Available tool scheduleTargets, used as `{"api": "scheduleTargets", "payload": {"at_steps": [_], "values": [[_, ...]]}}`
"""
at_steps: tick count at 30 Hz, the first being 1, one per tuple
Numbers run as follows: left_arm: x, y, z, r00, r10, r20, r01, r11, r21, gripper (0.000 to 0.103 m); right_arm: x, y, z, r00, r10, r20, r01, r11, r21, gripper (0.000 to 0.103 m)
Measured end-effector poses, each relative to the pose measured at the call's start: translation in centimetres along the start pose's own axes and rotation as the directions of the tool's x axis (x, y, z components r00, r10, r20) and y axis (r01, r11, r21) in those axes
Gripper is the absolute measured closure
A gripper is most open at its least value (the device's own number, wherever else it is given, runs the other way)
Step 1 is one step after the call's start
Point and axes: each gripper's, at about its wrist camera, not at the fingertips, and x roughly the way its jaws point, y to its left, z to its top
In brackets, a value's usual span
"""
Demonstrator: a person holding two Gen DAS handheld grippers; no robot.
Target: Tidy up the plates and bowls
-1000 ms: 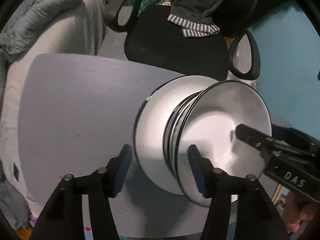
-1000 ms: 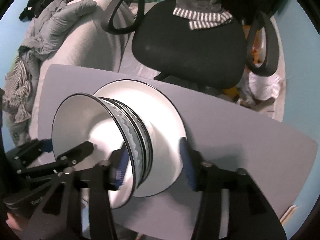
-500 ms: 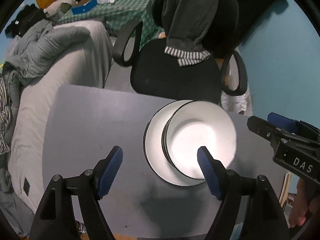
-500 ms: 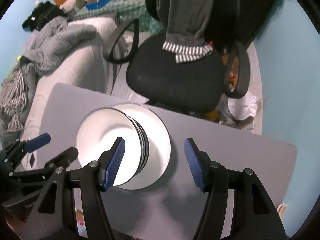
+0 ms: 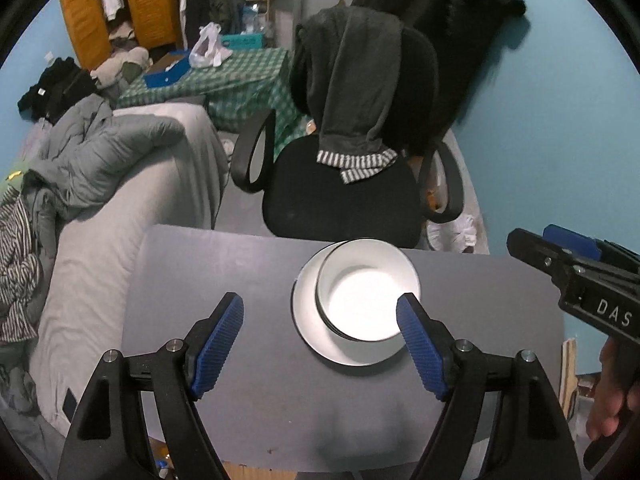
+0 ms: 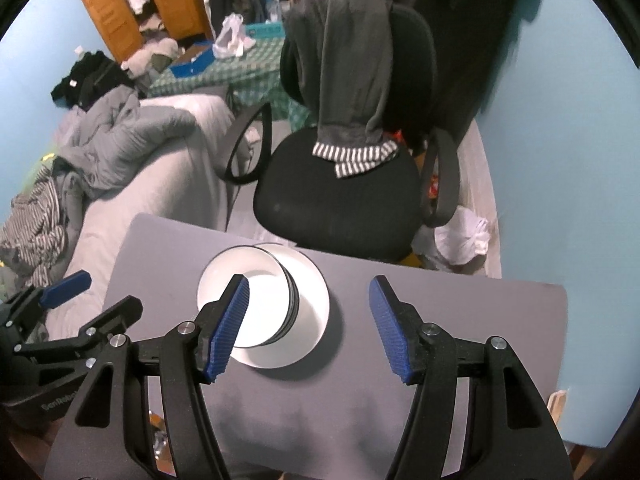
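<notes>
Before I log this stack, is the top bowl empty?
Empty: the top bowl shows only bare white interior, nested upright in bowls on the plate.

A lived-in bedroom: rumpled bed (image 5: 120, 208), wardrobe (image 5: 116, 4), strewn clothes (image 5: 60, 84).

Left claw (image 5: 320, 344) held high, fingers spread wide, gripping nothing; right claw (image 6: 308, 328) likewise, alongside.

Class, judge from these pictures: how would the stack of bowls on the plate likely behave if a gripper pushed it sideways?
The stack of bowls sits off-centre on the plate, so it may slide toward the rim. The glossy white surfaces suggest little grip. Being stacked and looking like rigid crockery, the bowls could shift apart and chip if they fell.
</notes>
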Motion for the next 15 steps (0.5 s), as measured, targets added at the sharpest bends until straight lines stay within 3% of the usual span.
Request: {"api": "scheduleTargets", "payload": {"at_steps": [4,15], "values": [[-1.2,-0.1,-0.9,0.999,-0.046,-0.007,0.046,0.999,-0.022,0.017,-2.0,-0.2,-0.4,0.999,0.005,0.043,-0.006,1.0,0.017,0.041],[-5.5,-0.3,-2.4,0.996,-0.036,0.082,0.039,0.999,-0.033,0.017,-6.6,-1.0,-1.7,0.991,-0.04,0.129,0.035,0.999,0.041,0.041]]}}
